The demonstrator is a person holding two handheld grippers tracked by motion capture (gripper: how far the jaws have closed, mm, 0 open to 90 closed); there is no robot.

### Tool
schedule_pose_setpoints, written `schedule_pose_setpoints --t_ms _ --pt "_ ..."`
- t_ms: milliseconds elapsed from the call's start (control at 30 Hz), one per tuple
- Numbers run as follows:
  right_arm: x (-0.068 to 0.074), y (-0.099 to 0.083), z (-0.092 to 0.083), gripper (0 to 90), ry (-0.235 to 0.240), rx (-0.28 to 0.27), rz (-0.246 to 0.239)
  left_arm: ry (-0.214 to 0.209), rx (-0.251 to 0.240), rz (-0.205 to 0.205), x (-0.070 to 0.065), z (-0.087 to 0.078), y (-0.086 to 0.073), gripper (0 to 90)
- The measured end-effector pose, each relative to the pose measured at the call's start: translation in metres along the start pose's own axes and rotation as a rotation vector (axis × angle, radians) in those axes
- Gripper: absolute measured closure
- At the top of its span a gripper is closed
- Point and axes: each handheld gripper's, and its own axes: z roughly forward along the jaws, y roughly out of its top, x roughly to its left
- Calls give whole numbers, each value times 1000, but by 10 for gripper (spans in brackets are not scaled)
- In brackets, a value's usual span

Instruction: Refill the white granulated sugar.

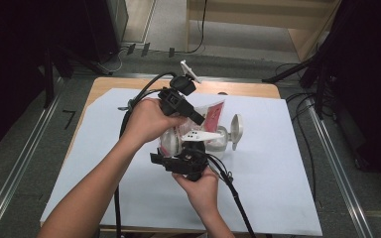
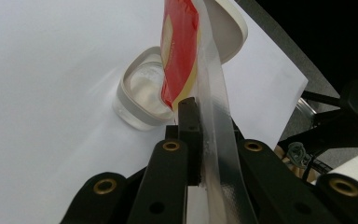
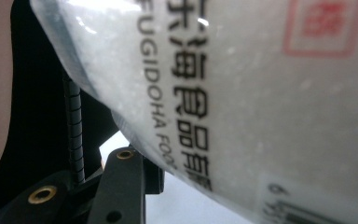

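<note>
Steady: left gripper (image 2: 200, 140) clamped on bag's (image 2: 179, 51) seam, right gripper (image 1: 191, 157) clasping its belly; keep mouth directly over container (image 2: 142, 100) beyond fingertips.

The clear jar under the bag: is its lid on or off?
Off. The jar stands open-mouthed on the white sheet, with the lid leaning beside it and the bag hanging above.

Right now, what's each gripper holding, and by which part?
Left gripper: shut on the bag, pinching its clear edge strip. Right gripper: against the bag's white-filled body; whether it grips can't be told.
</note>
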Motion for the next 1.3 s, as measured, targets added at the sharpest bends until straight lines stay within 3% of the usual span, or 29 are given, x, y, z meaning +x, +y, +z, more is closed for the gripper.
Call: schedule_pose_setpoints --t_ms 300,767,1300 --pt "2 0 1 619 -19 -5 13 10 9 8 0 -1 0 864" --pt "2 0 0 618 -15 -8 10 21 -3 19 -4 0 0 865" --pt "4 -1 3 617 -7 -4 3 31 16 18 -2 -3 -3 864"
